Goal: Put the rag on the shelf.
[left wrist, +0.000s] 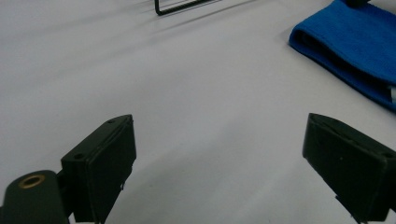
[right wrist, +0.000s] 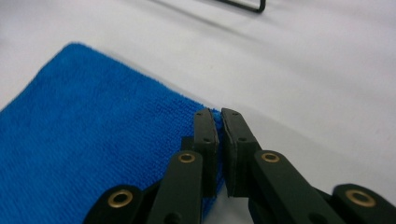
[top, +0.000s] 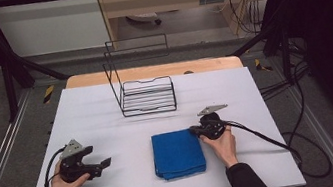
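Observation:
A folded blue cloth (top: 179,153) lies on the white table (top: 102,119), front and centre. My right gripper (top: 193,130) rests at the cloth's upper right corner. In the right gripper view its jaws (right wrist: 219,114) stand together along the edge of the cloth (right wrist: 93,130), with blue fabric showing in the narrow slit between them. My left gripper (top: 107,162) sits low over the table to the left of the cloth, pointing toward it. Its jaws (left wrist: 219,121) stand wide open over bare table, and the cloth (left wrist: 355,42) lies ahead to the right.
A black wire rack (top: 147,96) stands at the back middle of the table, its base also seen in the left gripper view (left wrist: 177,5) and the right gripper view (right wrist: 243,4). Cables trail from both grippers off the table's sides.

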